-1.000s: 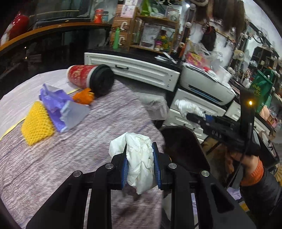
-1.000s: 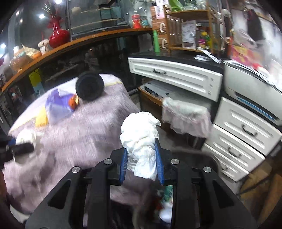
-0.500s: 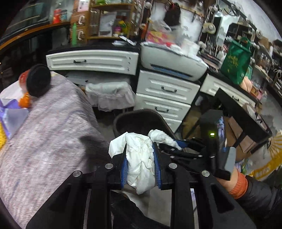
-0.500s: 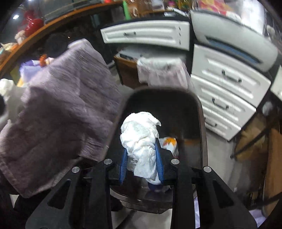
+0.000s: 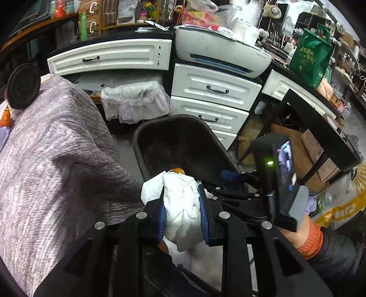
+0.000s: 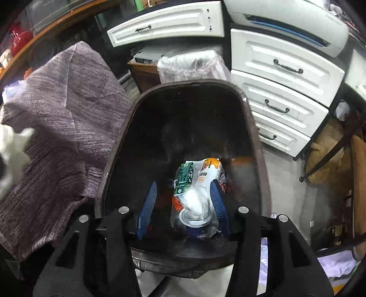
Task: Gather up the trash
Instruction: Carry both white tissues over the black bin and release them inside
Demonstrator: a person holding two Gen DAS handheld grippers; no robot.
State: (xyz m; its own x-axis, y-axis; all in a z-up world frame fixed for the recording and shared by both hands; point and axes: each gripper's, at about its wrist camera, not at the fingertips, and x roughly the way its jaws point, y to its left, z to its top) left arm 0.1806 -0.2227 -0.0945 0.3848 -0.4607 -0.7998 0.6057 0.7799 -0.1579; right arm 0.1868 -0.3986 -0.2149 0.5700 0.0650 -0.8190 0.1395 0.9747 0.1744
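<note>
Right tongs [image 6: 183, 201]: our jaws, angled down over the dark bin [image 6: 256, 141], have just been opening; nothing between them.
Left tongs [image 5: 183, 213]: clamped on white tissue [image 5: 181, 210] at the bin rim.
Room: bin interior wide open.

Few signs we can read

We see a big white letter "C" on each of two brown cartons [image 5: 91, 17] on the far left shelf. Gold script marks the green bag [image 5: 308, 57] at far right, and print covers the snack packet [image 6: 205, 173] in the bin, but neither is clear enough for us to read.
</note>
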